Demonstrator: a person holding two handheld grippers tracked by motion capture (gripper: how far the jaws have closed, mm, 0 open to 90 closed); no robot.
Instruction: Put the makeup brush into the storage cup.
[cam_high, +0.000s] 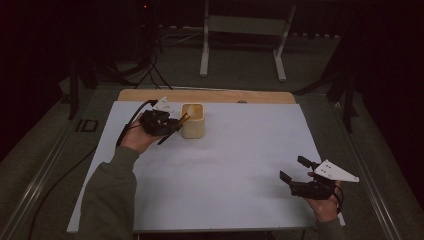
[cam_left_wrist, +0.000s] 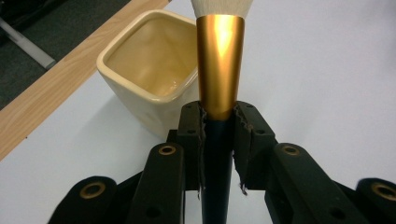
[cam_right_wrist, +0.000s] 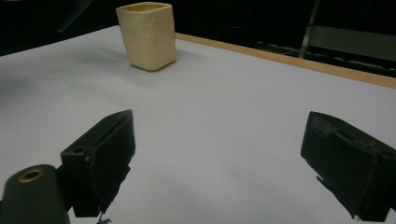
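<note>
Brush (cam_left_wrist: 219, 65) in left tongs (cam_left_wrist: 218, 128) — just beside cup (cam_left_wrist: 149, 70) — on table (cam_high: 225, 165).

A big table (cam_high: 210, 95) is standing in the middle of a dark room. Its top is made of light wood, and the wood is showing as a strip along the far edge. A white sheet (cam_high: 225, 170) is lying flat on the table and is covering almost all of it, right up to the near edge. A cream cup (cam_high: 192, 122) with square sides is standing upright on the sheet, near the far edge and a bit to the left. It is open at the top, and its inside is looking shiny. The rest of the sheet is looking plain and smooth.
</note>
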